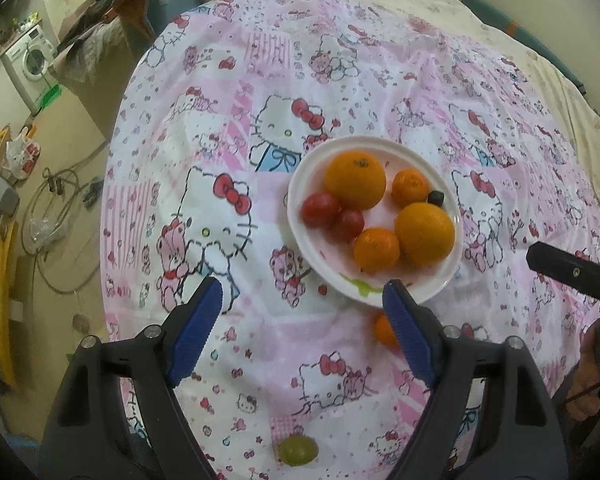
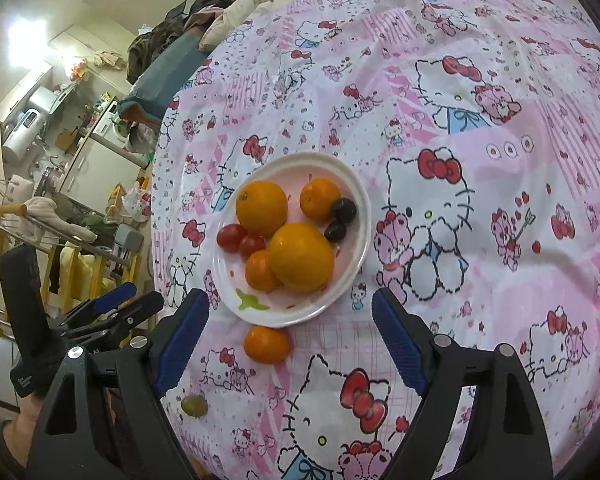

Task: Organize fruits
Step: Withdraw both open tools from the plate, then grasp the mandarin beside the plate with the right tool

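My R gripper (image 2: 290, 340) is spread wide w/ nothing in it; loose mandarin (image 2: 266, 344) sits lower centre between its jaws, just below plate (image 2: 364, 216) (L gripper (image 1: 302, 314) likewise empty, further off).

Dim, warm indoor light; a ceiling lamp (image 2: 28, 40) glares far left of the right hand-held gripper (image 2: 290, 344). Fisheye edges bend, darken, and blur softly.

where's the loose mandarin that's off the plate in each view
Left wrist: loose mandarin sits low and right of centre, half hidden behind the left gripper's right finger.
Right wrist: loose mandarin in full view, below the plate's near rim.
Shared landmark: the white plate.
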A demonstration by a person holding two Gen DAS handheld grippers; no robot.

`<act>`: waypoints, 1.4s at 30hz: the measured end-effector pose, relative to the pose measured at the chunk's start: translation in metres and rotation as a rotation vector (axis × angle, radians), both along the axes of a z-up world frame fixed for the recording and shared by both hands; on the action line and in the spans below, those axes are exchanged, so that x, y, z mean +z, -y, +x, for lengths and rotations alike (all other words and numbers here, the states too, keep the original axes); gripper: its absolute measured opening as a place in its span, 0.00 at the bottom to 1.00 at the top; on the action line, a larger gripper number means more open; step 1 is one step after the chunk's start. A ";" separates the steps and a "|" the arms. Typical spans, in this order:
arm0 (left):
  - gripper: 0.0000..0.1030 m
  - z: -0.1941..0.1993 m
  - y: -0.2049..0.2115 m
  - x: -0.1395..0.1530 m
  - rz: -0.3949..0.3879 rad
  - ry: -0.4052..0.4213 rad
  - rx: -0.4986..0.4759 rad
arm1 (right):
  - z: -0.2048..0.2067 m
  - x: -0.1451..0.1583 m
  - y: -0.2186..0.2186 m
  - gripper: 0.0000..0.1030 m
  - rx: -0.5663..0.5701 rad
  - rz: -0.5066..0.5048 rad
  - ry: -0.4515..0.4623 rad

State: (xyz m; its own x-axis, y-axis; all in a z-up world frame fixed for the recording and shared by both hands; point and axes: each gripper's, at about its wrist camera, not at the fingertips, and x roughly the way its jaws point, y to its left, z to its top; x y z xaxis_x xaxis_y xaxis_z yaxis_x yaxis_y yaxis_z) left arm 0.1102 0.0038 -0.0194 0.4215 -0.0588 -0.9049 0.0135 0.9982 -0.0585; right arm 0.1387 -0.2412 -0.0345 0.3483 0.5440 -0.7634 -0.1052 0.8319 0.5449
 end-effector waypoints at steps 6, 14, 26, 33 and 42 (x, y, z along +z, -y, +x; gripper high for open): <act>0.78 -0.004 -0.007 -0.004 0.011 -0.006 0.008 | -0.004 -0.005 -0.002 0.84 0.004 -0.016 -0.010; 0.78 -0.004 -0.016 -0.006 0.014 -0.003 0.039 | -0.004 -0.012 -0.006 0.84 0.013 -0.025 -0.024; 0.78 -0.003 -0.036 -0.010 -0.033 -0.017 0.104 | -0.007 -0.070 -0.058 0.68 0.132 0.021 -0.226; 0.78 -0.010 -0.040 -0.014 -0.043 -0.032 0.083 | -0.003 -0.085 -0.097 0.45 0.230 -0.069 -0.194; 0.78 -0.016 -0.044 -0.017 -0.017 -0.033 0.061 | -0.010 -0.067 -0.092 0.42 0.267 -0.080 -0.135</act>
